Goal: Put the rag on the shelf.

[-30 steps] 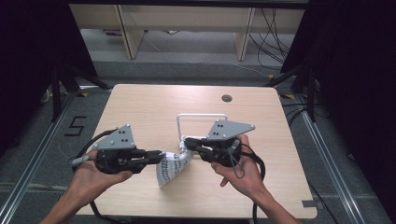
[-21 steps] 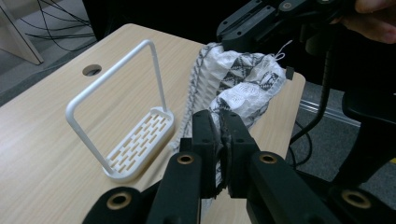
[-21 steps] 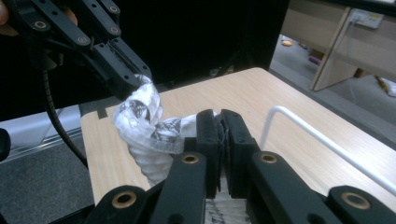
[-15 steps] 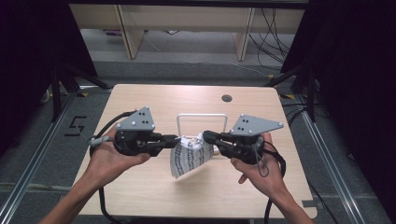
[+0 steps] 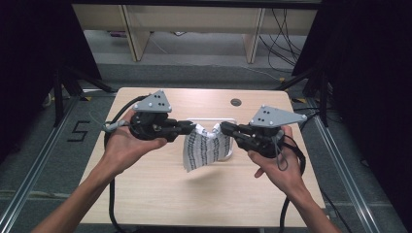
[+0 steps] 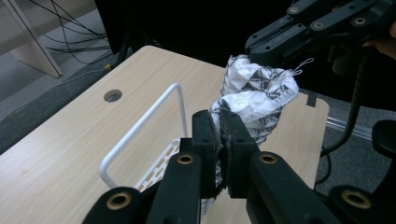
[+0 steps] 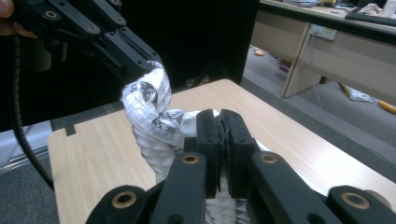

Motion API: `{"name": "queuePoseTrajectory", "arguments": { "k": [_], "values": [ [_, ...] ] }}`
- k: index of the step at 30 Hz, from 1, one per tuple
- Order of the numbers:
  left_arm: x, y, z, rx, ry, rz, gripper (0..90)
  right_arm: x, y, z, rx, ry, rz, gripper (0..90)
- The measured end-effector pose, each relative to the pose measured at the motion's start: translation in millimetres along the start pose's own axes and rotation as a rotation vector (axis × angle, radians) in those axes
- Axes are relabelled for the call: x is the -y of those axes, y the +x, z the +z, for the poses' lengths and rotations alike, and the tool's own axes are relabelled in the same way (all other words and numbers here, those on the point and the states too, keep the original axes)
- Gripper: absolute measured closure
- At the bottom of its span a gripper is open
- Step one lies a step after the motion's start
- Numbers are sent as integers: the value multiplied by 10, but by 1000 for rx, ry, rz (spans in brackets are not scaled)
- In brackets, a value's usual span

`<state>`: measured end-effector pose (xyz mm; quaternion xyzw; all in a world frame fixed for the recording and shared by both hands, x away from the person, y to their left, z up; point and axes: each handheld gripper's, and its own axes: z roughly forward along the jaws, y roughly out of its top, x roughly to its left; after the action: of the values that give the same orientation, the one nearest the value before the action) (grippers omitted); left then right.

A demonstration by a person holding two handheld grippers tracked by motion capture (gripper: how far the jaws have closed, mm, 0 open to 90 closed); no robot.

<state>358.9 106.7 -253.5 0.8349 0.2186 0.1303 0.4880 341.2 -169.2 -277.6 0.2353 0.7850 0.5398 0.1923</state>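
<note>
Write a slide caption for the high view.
Both grippers, left and right, hold a patterned cloth above the table.

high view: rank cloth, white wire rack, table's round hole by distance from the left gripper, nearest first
1. Patterned cloth: clamped in the left gripper, hanging between both grippers.
2. White wire rack: on the table just behind the cloth.
3. Round hole: near the table's far edge, farthest.

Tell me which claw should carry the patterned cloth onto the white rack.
Probably the left. Both claws are shut on the cloth, holding it in the air. The left claw grips the corner lying nearer the white rack, as the left gripper view shows; the right claw should follow.
</note>
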Motion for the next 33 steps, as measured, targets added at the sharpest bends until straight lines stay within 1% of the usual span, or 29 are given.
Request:
{"name": "queuePoseTrajectory", "arguments": {
  "k": [1,2,3,4,5,6,7,9,10,11,14,15,16,18,19,20,21,22,23,24,26,27,28,29,30,31,33],
  "values": [
    [-15,19,17,1,-3,-4,850,-5,-15,-3,12,4,12,873],
    [-30,36,32,-3,-5,-6,851,-12,-48,6,20,-5,-8,873],
    [-46,56,48,-6,-9,-5,850,-16,-48,5,18,5,27,872],
    [-65,77,56,-9,-4,-6,850,-24,-74,12,25,3,16,872],
    [-81,96,73,-14,-12,-13,850,-29,-89,21,31,2,22,873],
    [-105,124,86,-14,-14,-17,851,-36,-114,36,29,-5,18,873],
    [-120,138,99,-14,-19,-19,851,-48,-136,44,45,-6,19,873],
    [-157,176,137,-18,-27,-22,850,-65,-159,58,47,-1,33,873],
    [-177,199,147,-20,-25,-23,851,-75,-187,71,44,-4,33,873],
    [-192,219,165,-22,-34,-32,851,-82,-215,85,47,-8,34,873],
    [-228,296,210,-35,-37,-39,851,-104,-281,118,52,-15,49,873],
    [-234,323,225,-36,-40,-49,851,-114,-311,124,57,-11,36,873],
    [-240,353,240,-40,-44,-58,851,-120,-328,126,70,-8,41,873],
    [-250,421,265,-49,-52,-72,851,-132,-373,145,74,-9,43,873],
    [-255,455,271,-52,-48,-82,850,-138,-385,156,76,-11,57,873],
    [-257,487,285,-54,-56,-92,850,-145,-400,159,76,-3,73,873],
    [-256,513,301,-62,-63,-101,850,-151,-429,173,73,-8,67,873],
    [-256,541,325,-67,-70,-109,850,-157,-456,186,82,-12,61,873],
    [-261,571,342,-70,-65,-114,850,-161,-478,207,90,-14,60,873],
    [-266,601,359,-78,-64,-122,850,-167,-501,226,89,-7,71,873],
    [-276,670,398,-84,-85,-144,851,-178,-548,280,98,-14,90,874],
    [-282,692,404,-88,-83,-149,851,-191,-586,305,99,-12,83,874],
    [-291,715,417,-94,-83,-154,851,-199,-603,324,101,-11,87,874],
    [-296,734,435,-99,-92,-157,851,-210,-619,348,94,-9,108,874],
    [-307,753,449,-104,-94,-160,851,-222,-648,377,93,-18,106,874],
    [-315,773,464,-106,-101,-167,850,-237,-667,388,105,-9,112,874],
    [-330,826,501,-111,-101,-175,850,-264,-709,428,110,-6,121,874]
  ]
}}
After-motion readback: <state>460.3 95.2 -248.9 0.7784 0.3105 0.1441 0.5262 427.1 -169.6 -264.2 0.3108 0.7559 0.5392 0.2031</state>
